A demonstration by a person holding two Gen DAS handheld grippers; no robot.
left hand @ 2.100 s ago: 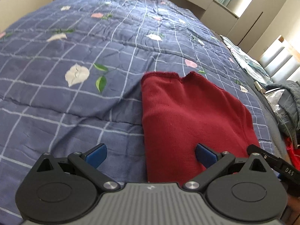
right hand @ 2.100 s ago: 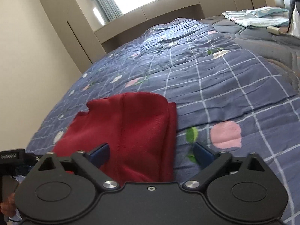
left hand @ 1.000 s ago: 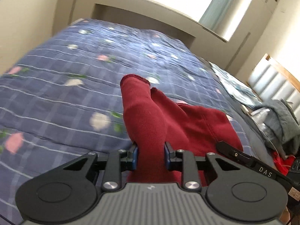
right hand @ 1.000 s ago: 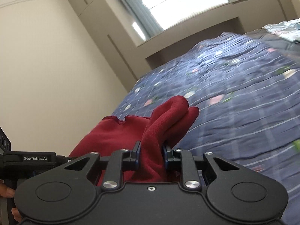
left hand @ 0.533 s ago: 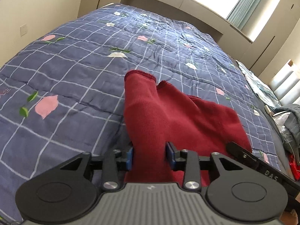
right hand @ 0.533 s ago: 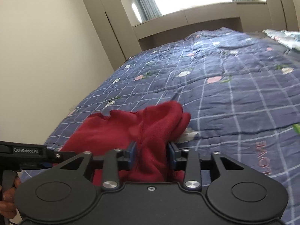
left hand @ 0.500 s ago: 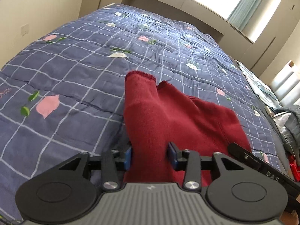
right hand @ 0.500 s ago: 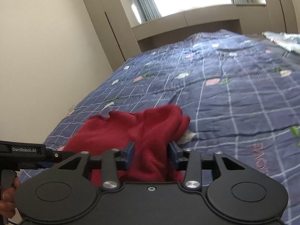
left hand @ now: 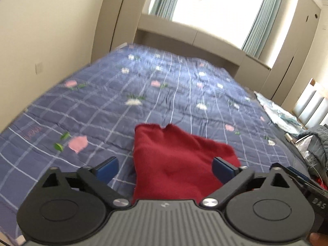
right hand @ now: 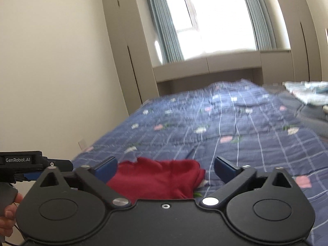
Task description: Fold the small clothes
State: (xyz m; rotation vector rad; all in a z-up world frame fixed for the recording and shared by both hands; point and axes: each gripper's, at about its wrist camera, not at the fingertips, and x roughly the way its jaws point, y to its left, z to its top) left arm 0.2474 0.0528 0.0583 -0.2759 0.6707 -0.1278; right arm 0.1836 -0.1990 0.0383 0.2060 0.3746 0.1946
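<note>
Garment: red knit garment point(left hand: 176, 164), folded into a flat, roughly rectangular shape, lying on the bed; one narrow end with a small notch points toward the window.
Garment, right wrist view: same red knit garment point(right hand: 155, 178), seen low and edge-on, its near edge bunched; a bit of white shows at its right corner.
Bed cover: blue quilt point(left hand: 114, 106) with a white grid and pink and white flowers; the garment rests on its near half.
Left tool: left tool point(left hand: 165, 169), jaws opening and spread wide; the garment lies between and below the blue pads, which do not press on it.
Left tool pads: blue fingertips point(left hand: 106, 169), one over the quilt just left of the garment, the other over the garment's right part.
Right tool: right tool point(right hand: 165, 168), jaws opening, wide apart; the garment sits between the pads, untouched by them.
Hand: fingers of a hand point(right hand: 10, 207) at the lower left edge of the right wrist view, on the handle of the left tool point(right hand: 34, 162).
Other laundry: pale patterned folded cloth point(left hand: 278, 112) at the far right side of the bed; grey quilted garment point(left hand: 315, 143) at the right edge.
Room: window point(right hand: 217, 18) with blue-grey curtains beyond the bed; beige wardrobes on either side.
Sharpness: both views are slightly blurred.
</note>
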